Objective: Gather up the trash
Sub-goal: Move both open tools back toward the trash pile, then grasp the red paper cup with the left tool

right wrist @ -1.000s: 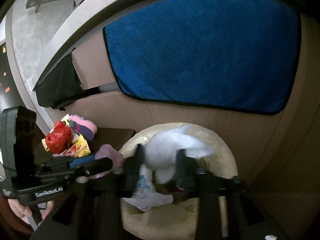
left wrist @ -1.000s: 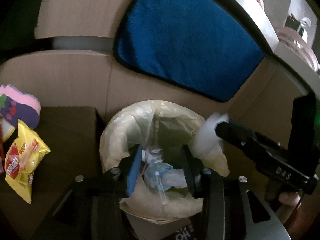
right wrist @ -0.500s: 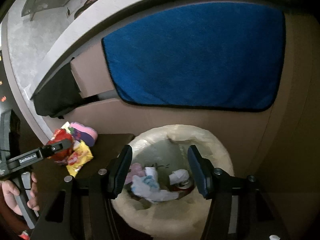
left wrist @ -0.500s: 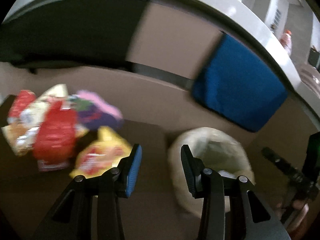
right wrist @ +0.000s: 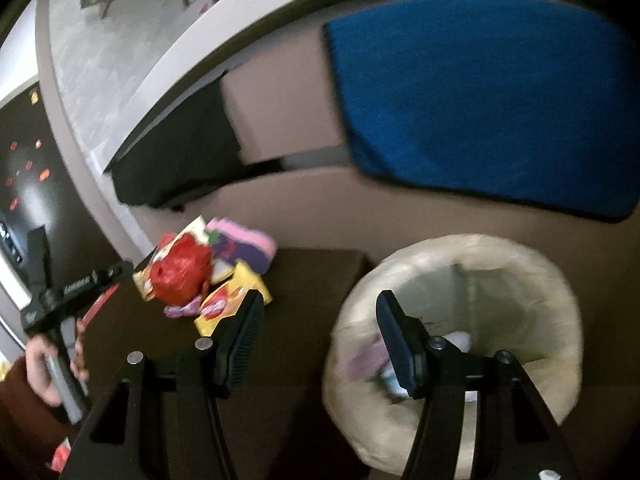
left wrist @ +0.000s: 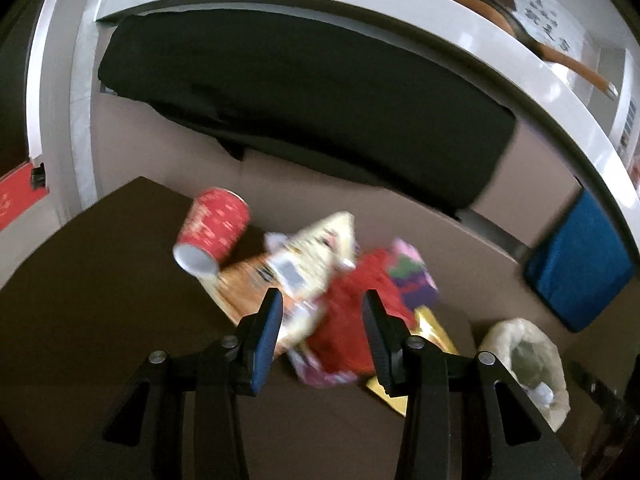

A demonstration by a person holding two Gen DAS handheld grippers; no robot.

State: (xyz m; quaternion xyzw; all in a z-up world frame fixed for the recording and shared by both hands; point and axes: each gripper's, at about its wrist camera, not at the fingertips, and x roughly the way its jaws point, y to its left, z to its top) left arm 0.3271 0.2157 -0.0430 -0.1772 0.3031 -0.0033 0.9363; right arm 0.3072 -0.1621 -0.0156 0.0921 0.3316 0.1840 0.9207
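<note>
A pile of trash lies on a dark table [left wrist: 80,320]: a red paper cup [left wrist: 212,232] on its side, a crumpled red wrapper [left wrist: 352,312], a yellow snack bag [left wrist: 432,332], a purple-pink pack [left wrist: 412,276] and pale wrappers [left wrist: 316,252]. My left gripper [left wrist: 322,320] is open and empty, just short of the pile. My right gripper [right wrist: 316,340] is open and empty, between the table and a cream-lined bin [right wrist: 520,276] that holds trash. The pile also shows in the right wrist view [right wrist: 184,272], with the left gripper [right wrist: 80,284] beside it.
A blue cloth [right wrist: 480,100] and a black cloth [left wrist: 300,100] hang over a counter edge behind the table. The bin [left wrist: 524,360] stands off the table's right end. Beige cabinet fronts run behind.
My left gripper let a clear plastic piece go over the bin and swung left to the pile. My right gripper dropped white tissue into the bin and drew back left.
</note>
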